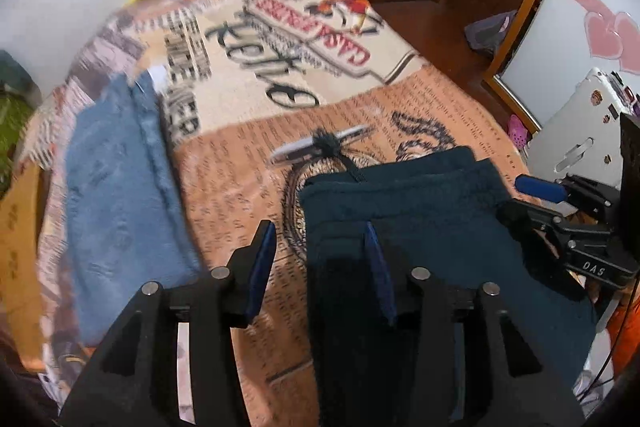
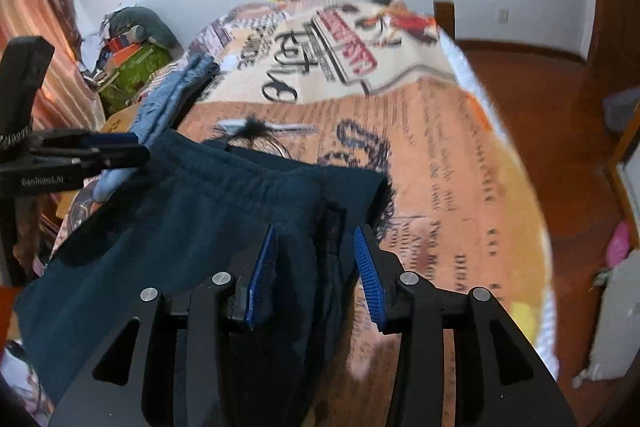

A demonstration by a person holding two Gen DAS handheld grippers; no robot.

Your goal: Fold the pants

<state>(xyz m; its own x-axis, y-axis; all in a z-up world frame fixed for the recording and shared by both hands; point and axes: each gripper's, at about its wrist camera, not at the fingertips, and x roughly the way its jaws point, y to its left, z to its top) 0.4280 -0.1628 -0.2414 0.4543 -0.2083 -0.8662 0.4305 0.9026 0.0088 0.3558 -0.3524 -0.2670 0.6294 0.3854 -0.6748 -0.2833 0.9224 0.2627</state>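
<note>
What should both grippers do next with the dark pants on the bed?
Probably lift both clear, then smooth the fold. The dark teal pants lie doubled on the printed blanket. The left gripper and right gripper have parted jaws, pads off the cloth, so nothing looks held.
</note>
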